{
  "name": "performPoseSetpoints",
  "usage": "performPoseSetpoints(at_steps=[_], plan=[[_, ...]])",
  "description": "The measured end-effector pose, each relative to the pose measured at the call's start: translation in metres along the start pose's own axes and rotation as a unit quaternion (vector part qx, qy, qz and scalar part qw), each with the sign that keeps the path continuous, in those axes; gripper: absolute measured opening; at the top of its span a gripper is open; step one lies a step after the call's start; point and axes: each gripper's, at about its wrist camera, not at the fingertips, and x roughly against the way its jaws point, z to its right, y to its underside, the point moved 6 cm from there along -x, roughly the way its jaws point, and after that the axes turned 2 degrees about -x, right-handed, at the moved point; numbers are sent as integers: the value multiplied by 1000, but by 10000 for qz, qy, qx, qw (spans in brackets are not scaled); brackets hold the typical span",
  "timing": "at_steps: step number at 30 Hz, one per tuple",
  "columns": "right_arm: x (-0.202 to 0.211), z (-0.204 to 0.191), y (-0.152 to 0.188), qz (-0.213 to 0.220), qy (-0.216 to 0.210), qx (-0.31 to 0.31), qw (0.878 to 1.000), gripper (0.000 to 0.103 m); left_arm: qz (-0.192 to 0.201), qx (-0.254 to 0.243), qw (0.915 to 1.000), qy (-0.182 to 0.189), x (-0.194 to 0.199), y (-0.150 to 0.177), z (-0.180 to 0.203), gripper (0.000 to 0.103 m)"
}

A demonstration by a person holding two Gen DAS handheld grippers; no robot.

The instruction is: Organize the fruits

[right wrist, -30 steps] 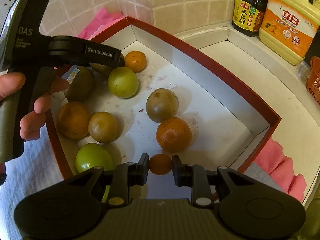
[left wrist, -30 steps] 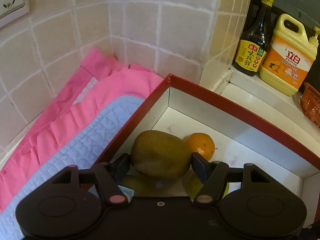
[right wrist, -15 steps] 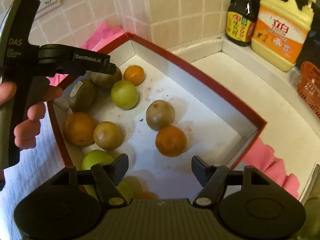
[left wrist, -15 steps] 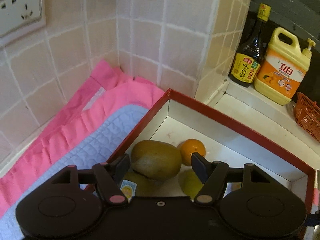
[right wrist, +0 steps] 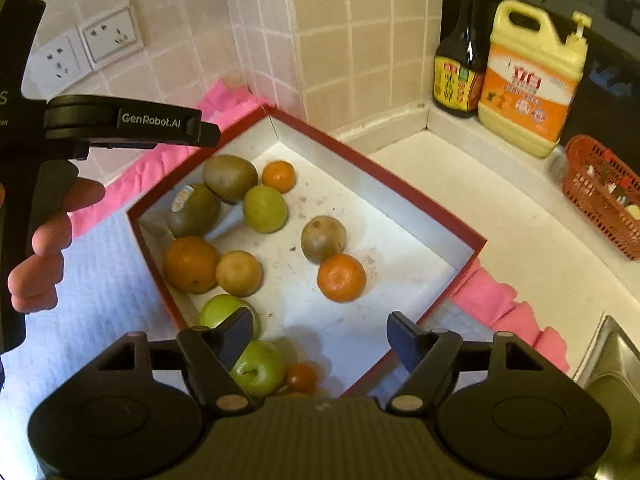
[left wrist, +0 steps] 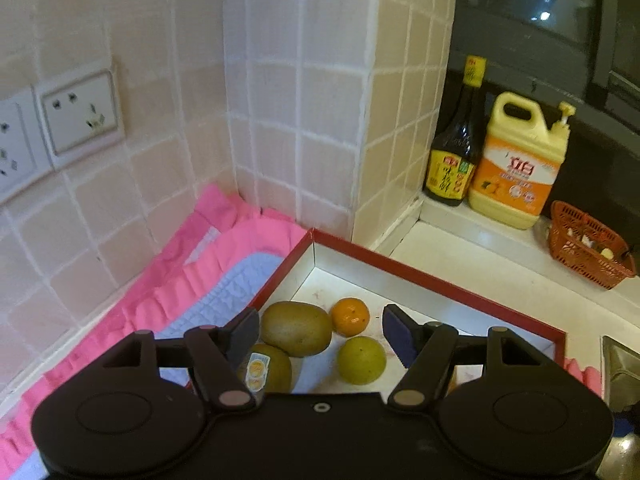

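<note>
Released now: the small orange fruit (right wrist: 301, 376) has been dropped into the red box (right wrist: 400, 184); right gripper (right wrist: 320, 338) fingers are opening, left gripper (left wrist: 320, 334) spread, both empty.

Left gripper (left wrist: 320, 336): matte black, two round housings with recessed discs, angled linkage arms on pale pink-grey pivot caps, flat dark pads, small silver screw on centre plate. From the right wrist view, its side shows white "GenRobot.AI" lettering on a flat black bar, plus a black pistol-style handle. Right gripper (right wrist: 320, 338): same black linkage and disc housings, tan pivot caps, centre plate grey and ribbed.
</note>
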Motion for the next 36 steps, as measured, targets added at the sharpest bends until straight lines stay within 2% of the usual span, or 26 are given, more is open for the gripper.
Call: performPoseSetpoints(at_steps=[7,14,19,20,22,23,25,28,36], plan=[[33,-17,5,285,-153,20,9995,80,365,-61,9991,-227,59,5,-2,82],[63,-33,4,695,-397,-293,9964,81,738,-26,9956,-569,125,15,-7,82],[89,-42,1,1317,-211,-342,9905,83,1038,-19,9922,-690,170,24,-5,83],[95,-44,0,1474,-150,-349,9883,84,1082,-11,9917,-699,175,25,-4,85],[104,-45,-1,1723,-36,-360,9844,90,1167,24,9905,-721,188,31,-2,93],[108,-45,-1,1837,27,-366,9823,94,1186,65,9901,-743,192,34,-2,95],[114,-45,0,1975,127,-352,9796,96,1188,169,9896,-789,200,43,-2,96],[115,-47,4,1965,181,-326,9798,96,1072,359,9899,-861,202,58,-2,96],[90,-66,21,1490,174,-88,9886,96,548,826,9893,-1067,187,108,-8,96]])
